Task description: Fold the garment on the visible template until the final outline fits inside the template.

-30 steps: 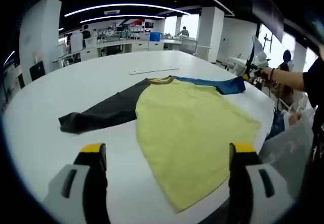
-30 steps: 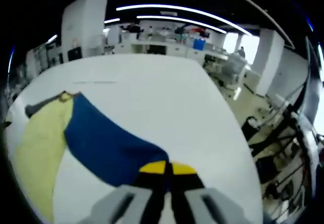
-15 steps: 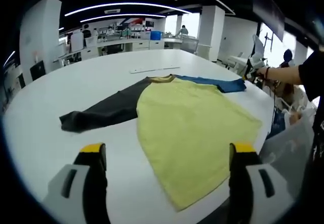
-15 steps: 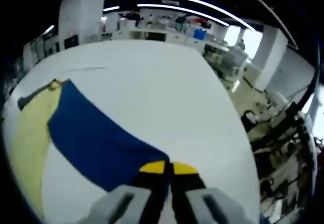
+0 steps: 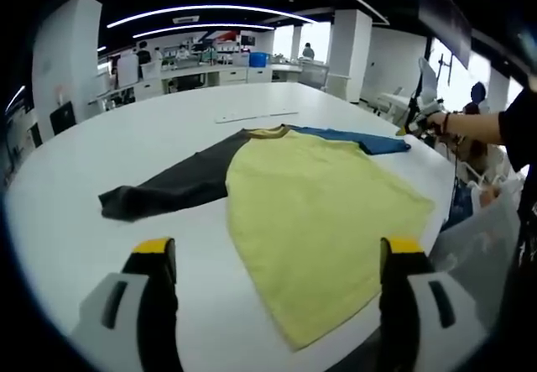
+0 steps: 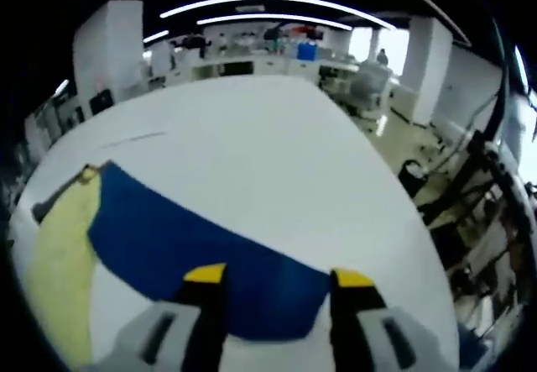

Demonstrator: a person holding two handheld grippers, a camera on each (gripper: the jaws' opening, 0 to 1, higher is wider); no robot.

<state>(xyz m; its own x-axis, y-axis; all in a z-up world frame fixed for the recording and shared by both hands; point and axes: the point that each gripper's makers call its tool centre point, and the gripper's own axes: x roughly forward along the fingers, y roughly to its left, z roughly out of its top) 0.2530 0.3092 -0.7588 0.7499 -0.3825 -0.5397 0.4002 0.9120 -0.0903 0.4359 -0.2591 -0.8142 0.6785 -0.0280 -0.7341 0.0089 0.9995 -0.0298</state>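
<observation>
A shirt lies flat on the white table [image 5: 151, 128]: yellow body [image 5: 315, 212], dark grey sleeve [image 5: 172, 189] spread to the left, blue sleeve [image 5: 352, 139] stretched to the far right. My left gripper [image 5: 273, 259] hovers open near the table's front edge, short of the yellow hem, with nothing between its fingers. In the right gripper view the blue sleeve [image 6: 201, 259] lies flat, its cuff end between the spread jaws of my open right gripper [image 6: 277, 275]. The yellow body [image 6: 59, 263] sits at the left. The right gripper also appears in the left gripper view, held in a hand [image 5: 432, 123].
A thin pale strip [image 5: 256, 117] lies on the table beyond the collar. The table edge [image 6: 403, 221] drops off to the right, with chairs and stands on the floor. Desks, pillars and people fill the background. A white bag [image 5: 478, 246] sits off the right edge.
My right gripper was shut on the blue sleeve's cuff and now stands open, the sleeve lying flat. The left gripper has not moved.
</observation>
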